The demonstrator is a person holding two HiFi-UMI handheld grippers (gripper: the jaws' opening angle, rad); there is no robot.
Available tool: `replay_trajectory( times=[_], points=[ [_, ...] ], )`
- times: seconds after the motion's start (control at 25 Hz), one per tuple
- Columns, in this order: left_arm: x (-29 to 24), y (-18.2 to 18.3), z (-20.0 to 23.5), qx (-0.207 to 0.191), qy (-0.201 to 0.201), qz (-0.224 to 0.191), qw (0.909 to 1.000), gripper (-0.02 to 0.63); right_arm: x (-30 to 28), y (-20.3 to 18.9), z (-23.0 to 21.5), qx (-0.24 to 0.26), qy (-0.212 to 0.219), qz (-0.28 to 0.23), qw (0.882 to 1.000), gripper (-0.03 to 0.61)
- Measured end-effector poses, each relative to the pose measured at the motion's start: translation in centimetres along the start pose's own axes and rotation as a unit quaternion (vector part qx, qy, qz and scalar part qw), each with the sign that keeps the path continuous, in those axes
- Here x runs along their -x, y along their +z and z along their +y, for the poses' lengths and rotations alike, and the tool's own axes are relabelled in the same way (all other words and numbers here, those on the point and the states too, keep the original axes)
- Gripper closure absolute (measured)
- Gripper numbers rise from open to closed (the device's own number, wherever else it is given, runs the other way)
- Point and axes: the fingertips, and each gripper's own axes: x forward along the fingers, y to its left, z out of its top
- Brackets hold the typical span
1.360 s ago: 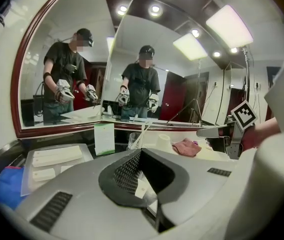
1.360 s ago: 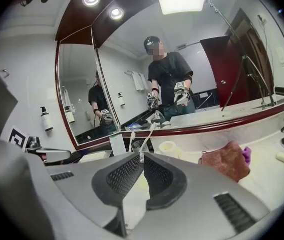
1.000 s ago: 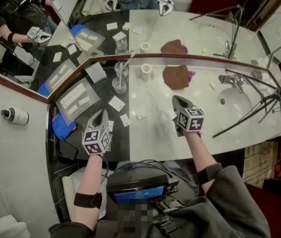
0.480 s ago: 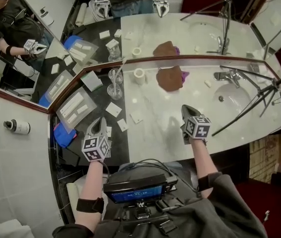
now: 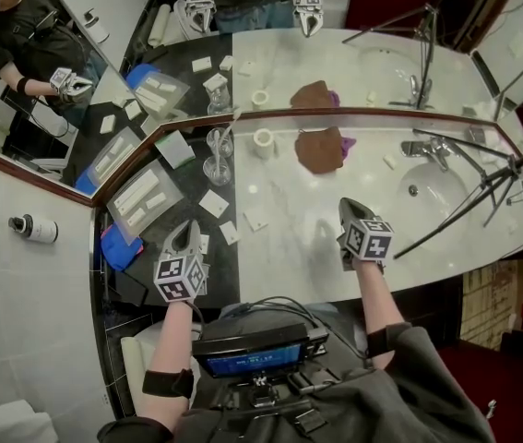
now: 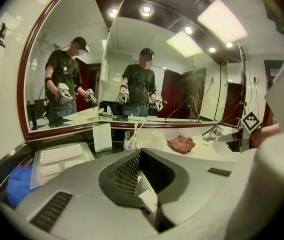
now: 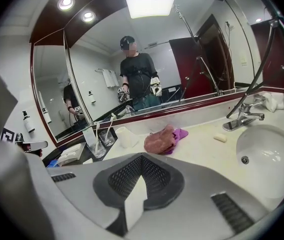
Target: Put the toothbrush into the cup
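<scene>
Two closed, empty grippers, left gripper [image 5: 187,227] and right gripper [image 5: 347,204], both well short of the cup [image 7: 98,149]. Apparently already upright in that cup: the toothbrush [image 7: 96,133] (light, stiff, slick plastic; best pinched mid-handle). Fragile glass, easily tipped. Right of the cup a paper roll [image 5: 263,138], then a brown cloth [image 5: 320,149]; left, a standing card [image 5: 177,148]. No obstacle on the approach.

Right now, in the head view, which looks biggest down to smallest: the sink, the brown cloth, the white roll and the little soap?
1. sink
2. brown cloth
3. white roll
4. little soap
All four sit along the same counter, so nearness to the camera hardly changes this order.
</scene>
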Motion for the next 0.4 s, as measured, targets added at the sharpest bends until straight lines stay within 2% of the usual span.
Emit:
replay_trajectory(
  times=[0.4],
  points=[
    [0.74, -0.09, 0.33, 0.0, 0.003, 0.001, 1.0, 0.612, 0.16, -0.11, 0.46, 0.001, 0.004, 0.0, 1.0, 0.565]
  ],
)
